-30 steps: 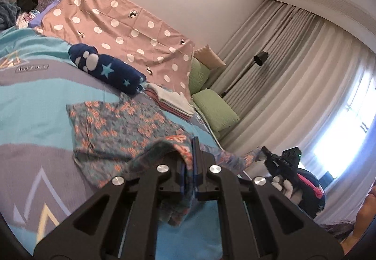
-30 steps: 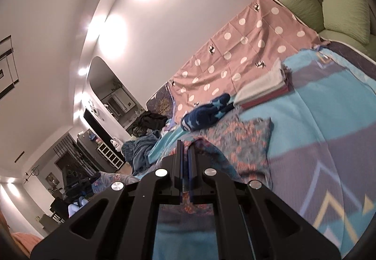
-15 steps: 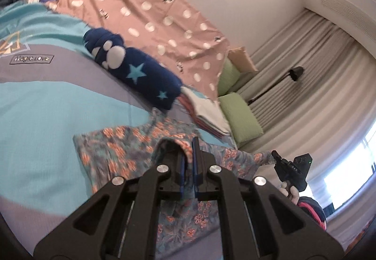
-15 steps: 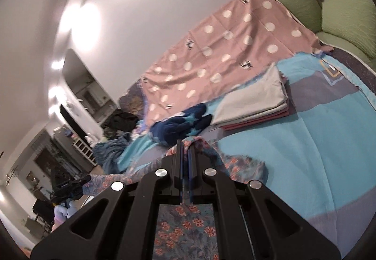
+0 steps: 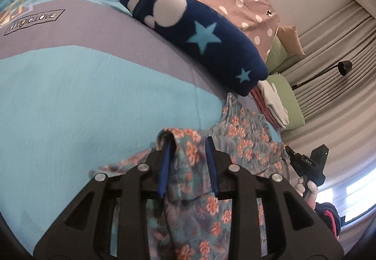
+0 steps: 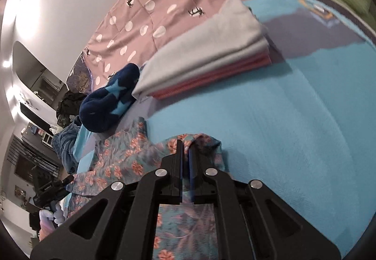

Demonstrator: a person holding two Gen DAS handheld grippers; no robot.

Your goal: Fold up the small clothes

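Floral garment [image 5: 237,140] lies on the bed [image 5: 94,100] | left wrist view: left gripper [image 5: 188,144] has just been opening, cloth loose between parted jaws; navy star plush [image 5: 199,31] beyond, bare bedspread leftward | right wrist view: right gripper [image 6: 185,144] pinches the garment's edge; folded stack [image 6: 211,53] ahead, open bedspread rightward.

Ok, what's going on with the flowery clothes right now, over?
Left hand-held gripper just opened, floral garment loose between its jaws. Right hand-held gripper shut on the garment's edge. Garment down on the blue blanket, nothing blocking.
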